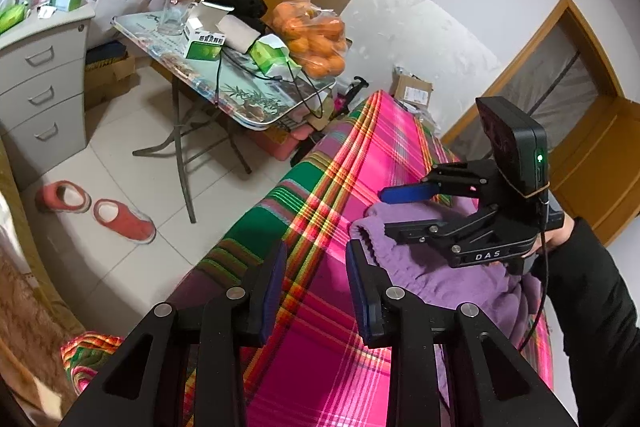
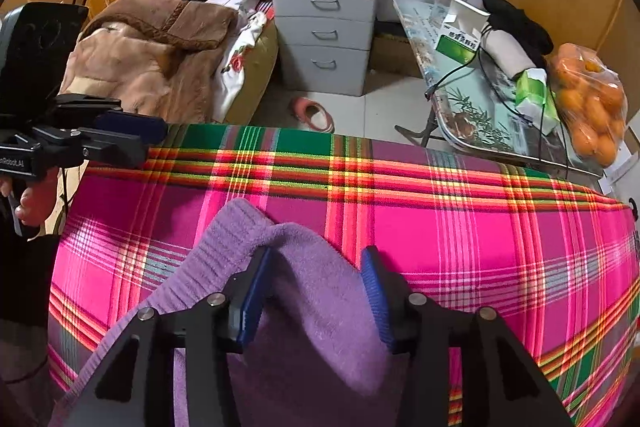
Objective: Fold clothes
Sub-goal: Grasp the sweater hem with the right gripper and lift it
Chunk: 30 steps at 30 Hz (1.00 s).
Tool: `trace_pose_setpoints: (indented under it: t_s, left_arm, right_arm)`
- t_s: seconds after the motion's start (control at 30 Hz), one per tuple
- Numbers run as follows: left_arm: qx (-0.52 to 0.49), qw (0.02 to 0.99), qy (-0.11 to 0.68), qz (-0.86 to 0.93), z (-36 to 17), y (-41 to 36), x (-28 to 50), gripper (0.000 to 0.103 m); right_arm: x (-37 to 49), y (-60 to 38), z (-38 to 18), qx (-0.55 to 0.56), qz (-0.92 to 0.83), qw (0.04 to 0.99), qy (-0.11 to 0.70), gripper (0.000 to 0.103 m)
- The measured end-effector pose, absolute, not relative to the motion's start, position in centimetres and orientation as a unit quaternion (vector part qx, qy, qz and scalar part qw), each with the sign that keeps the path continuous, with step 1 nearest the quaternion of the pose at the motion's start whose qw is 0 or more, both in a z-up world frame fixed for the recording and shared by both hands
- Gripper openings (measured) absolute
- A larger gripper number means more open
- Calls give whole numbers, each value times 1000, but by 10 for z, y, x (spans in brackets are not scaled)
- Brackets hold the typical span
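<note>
A purple knit garment (image 2: 304, 327) with a ribbed hem lies bunched on a bright pink plaid cloth (image 2: 460, 227) that covers the work surface. My right gripper (image 2: 316, 259) points down onto it. Its blue pads stand apart with a fold of the garment lying between them, not pinched. In the left wrist view the right gripper (image 1: 386, 211) sits over the garment (image 1: 420, 267), held by a hand in a black sleeve. My left gripper (image 1: 316, 259) is open over bare plaid cloth (image 1: 320, 355), just left of the garment, with nothing between its fingers. It also shows in the right wrist view, where the left gripper (image 2: 154, 141) is at the cloth's far left corner.
A folding table (image 1: 240, 107) beside the cloth carries a bag of oranges (image 1: 316, 39), boxes, cables and a glass (image 1: 174, 13). A grey drawer cabinet (image 2: 326, 31) stands behind. Pink slippers (image 1: 120, 215) lie on the tiled floor. A bed with a brown blanket (image 2: 160, 43) is at the far left.
</note>
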State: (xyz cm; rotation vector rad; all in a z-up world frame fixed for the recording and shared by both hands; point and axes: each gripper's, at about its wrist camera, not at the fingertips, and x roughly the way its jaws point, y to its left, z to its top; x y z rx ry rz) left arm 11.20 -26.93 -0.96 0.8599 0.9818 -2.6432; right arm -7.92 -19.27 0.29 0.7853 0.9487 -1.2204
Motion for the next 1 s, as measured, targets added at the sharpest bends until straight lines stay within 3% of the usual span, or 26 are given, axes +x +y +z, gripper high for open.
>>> trace_pose_setpoints:
  t_s: [0.2, 0.23, 0.27, 0.3, 0.33, 0.53, 0.73, 0.9, 1.0]
  left_arm:
    - [291, 96, 335, -891, -12, -271, 112, 31]
    - [291, 96, 336, -891, -12, -271, 112, 32]
    - [290, 96, 336, -891, -12, -272, 111, 32]
    - [290, 96, 337, -891, -12, -273, 110, 32]
    - [289, 95, 337, -891, -12, -273, 109, 32]
    - [284, 82, 335, -895, -9, -270, 103, 32]
    - [282, 58, 329, -899, -3, -261, 92, 32]
    - [298, 30, 328, -896, -1, -246, 75, 32]
    - [308, 13, 336, -890, -2, -236, 67, 33]
  right_arm:
    - [-83, -196, 3, 353, -517, 658, 419, 55]
    - [-85, -195, 4, 358, -516, 660, 413, 47]
    - [-86, -193, 4, 362, -514, 662, 408, 16]
    - [-86, -193, 5, 366, -512, 662, 407, 6]
    - [-84, -192, 5, 366, -512, 662, 408, 3]
    - [-96, -193, 40, 295, -613, 626, 381, 3]
    - [-182, -187, 97, 242, -794, 482, 280, 4]
    - [-248, -172, 85, 307, -835, 372, 264, 14]
    - [-253, -143, 87, 321, -835, 381, 233, 18]
